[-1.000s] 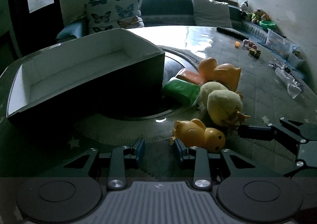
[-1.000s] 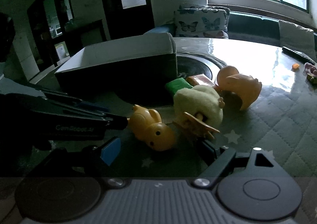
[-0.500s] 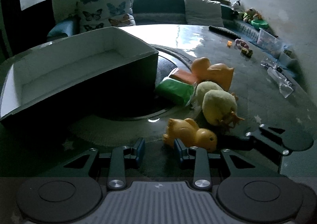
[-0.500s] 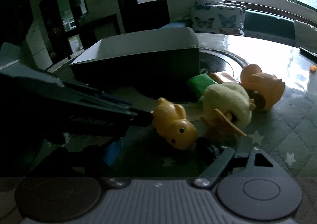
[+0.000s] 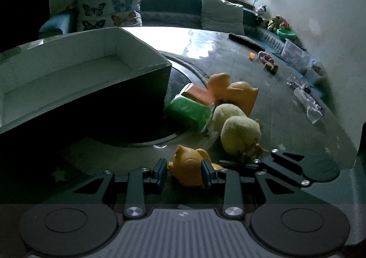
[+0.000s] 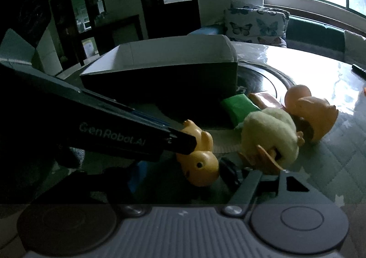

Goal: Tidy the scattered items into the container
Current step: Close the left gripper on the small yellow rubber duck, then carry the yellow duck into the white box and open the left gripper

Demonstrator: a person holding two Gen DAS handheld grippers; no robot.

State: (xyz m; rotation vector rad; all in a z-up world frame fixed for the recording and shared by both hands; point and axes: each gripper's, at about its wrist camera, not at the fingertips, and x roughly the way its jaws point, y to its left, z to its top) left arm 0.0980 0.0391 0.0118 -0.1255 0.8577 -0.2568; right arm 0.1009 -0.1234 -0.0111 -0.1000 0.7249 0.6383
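**Box bare, first duck between the jaws**

The dark-sided cardboard box with the pale lining [image 5: 75,79] sits on the glossy grey desk [image 5: 205,41] and what shows of its inside holds nothing; by my reading the tidying has barely begun; every toy lies outside it. The left gripper [image 5: 184,172] straddles the small orange rubber duck [image 5: 189,171], jaws spread either side, pads near its flanks but contact too close to call. Beyond it wait the pale yellow plush chick [image 5: 240,136], the green soft packet [image 5: 188,113], the orange-red flat packet [image 5: 197,93] and the larger orange rubber duck [image 5: 238,93], clustered just beside the box's near corner; all five left to go in. The right gripper [image 6: 183,175] hovers low by the same duck; its jaws look spread, though the left-hand one sits in deep shadow; the left tool's dark body blocks much of that view; the box's near floor is hidden behind its wall.
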